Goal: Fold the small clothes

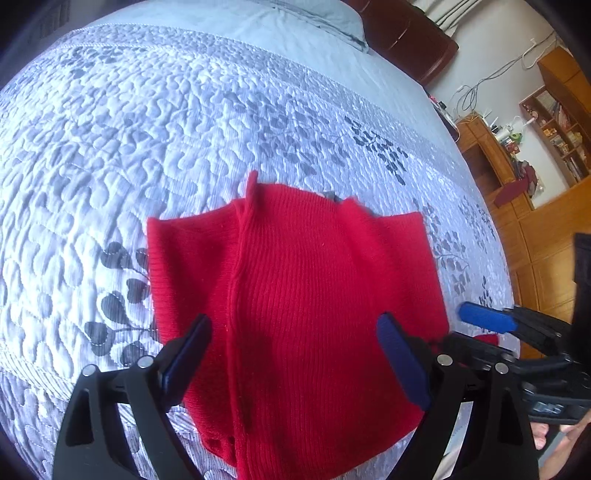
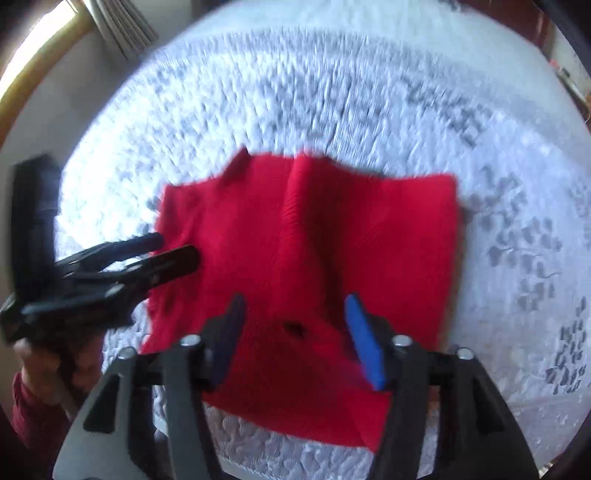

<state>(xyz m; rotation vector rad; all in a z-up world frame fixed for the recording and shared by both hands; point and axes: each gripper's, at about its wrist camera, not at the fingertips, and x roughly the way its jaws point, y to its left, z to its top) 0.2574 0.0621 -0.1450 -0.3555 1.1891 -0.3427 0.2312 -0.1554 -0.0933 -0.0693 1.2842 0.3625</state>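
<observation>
Shelves (image 1: 554,125) (left view only)

**Garment on the bedspread, a gripper at each near side**

You have the knitted garment (image 1: 303,295) lying on the quilted bedspread (image 1: 147,147), its sides folded in over its middle. Your left gripper (image 1: 295,358) sits above its near edge, jaws apart, nothing between them. Your right gripper (image 2: 291,339) is above the near right part of the garment, jaws likewise apart. A pillow (image 1: 317,18) lies at the far end, the headboard (image 1: 406,33) behind it. Shelves (image 1: 554,133) stand far right, beyond the bed.
</observation>
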